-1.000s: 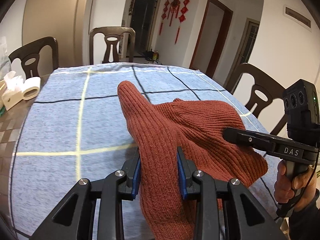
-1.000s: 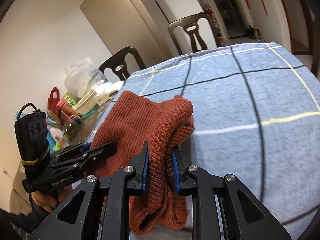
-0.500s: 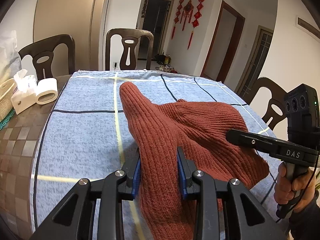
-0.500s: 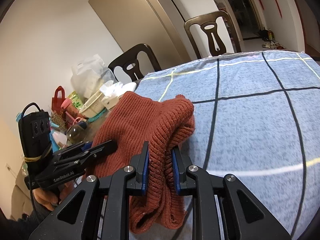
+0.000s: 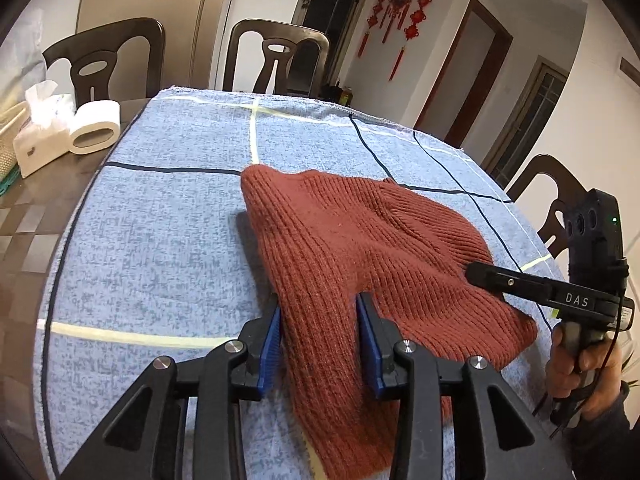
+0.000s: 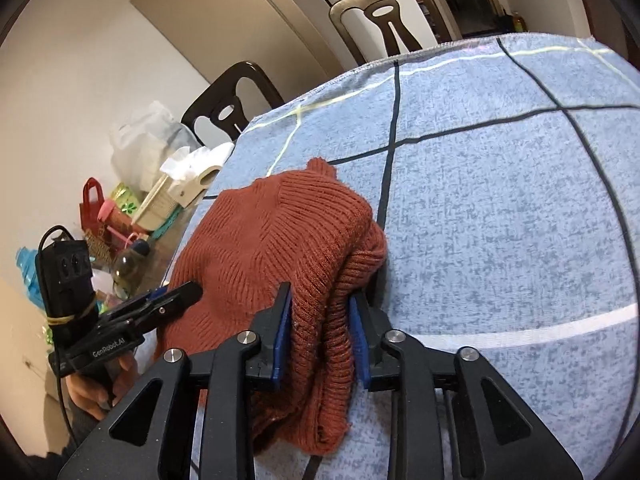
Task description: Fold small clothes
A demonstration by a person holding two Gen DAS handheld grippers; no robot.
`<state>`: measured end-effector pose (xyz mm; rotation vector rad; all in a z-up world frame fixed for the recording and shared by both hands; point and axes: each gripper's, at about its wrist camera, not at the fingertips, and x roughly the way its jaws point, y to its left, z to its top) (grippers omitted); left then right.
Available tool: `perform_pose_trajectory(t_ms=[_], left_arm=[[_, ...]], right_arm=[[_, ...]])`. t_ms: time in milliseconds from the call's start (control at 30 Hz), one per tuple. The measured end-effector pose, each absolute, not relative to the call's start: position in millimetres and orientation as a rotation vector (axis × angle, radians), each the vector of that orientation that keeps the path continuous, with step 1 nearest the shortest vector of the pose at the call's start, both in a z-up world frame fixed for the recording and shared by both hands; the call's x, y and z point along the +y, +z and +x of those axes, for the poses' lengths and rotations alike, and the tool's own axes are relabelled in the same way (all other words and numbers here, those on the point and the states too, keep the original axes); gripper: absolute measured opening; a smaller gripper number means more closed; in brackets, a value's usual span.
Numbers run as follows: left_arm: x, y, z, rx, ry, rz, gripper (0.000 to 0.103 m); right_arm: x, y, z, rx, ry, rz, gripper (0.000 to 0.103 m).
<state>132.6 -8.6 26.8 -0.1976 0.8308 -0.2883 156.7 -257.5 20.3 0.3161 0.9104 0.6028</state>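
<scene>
A rust-red ribbed knit garment (image 5: 360, 248) lies bunched on the blue checked tablecloth (image 5: 168, 216). My left gripper (image 5: 318, 316) is shut on the garment's near left edge, with cloth between its blue pads. My right gripper (image 6: 320, 312) is shut on a folded, doubled-over edge of the same garment (image 6: 280, 240). The right gripper also shows in the left wrist view (image 5: 520, 284) at the garment's right side. The left gripper shows in the right wrist view (image 6: 160, 304) at the garment's left side.
A tissue pack (image 5: 40, 128) and a paper roll (image 5: 96, 128) sit at the table's left. Dark chairs (image 5: 276, 60) stand around the table. Bags, bottles and a basket (image 6: 120, 216) crowd the table's left end in the right wrist view.
Both grippers have carried the garment forward and down across the table. The raised peak of cloth has sunk and the garment now lies lower on the tablecloth.
</scene>
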Motion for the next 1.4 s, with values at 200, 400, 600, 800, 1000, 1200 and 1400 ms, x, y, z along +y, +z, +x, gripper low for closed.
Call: perform_pose_trajectory(t_ms=[200, 400, 600, 800, 1000, 1200, 1400], left_arm=[[-4, 47, 135, 0.782, -0.244, -0.186, 0.04], [-14, 53, 157, 0.774, -0.246, -0.168, 0.04], [-35, 29, 170, 0.839, -0.262, -0.115, 0.04], [-39, 22, 160, 0.794, -0.26, -0.061, 0.04], [-39, 24, 161, 0.798, -0.246, -0.043, 0.04], [-42, 38, 144, 0.775, -0.209, -0.018, 0.04], [-48, 49, 122, 0.748, -0.209, -0.011, 0.04]], right_arm=[[-264, 40, 159, 0.841, 0.558, 0.288, 0.028], [-251, 48, 174, 0.811, 0.557, 0.247, 0.028], [-248, 12, 191, 0.922, 0.48, 0.177, 0.002], [-245, 12, 178, 0.891, 0.459, 0.105, 0.002], [-242, 16, 180, 0.893, 0.458, 0.054, 0.002], [-245, 38, 158, 0.805, 0.453, 0.026, 0.021], [-239, 54, 134, 0.751, 0.501, -0.003, 0.032]])
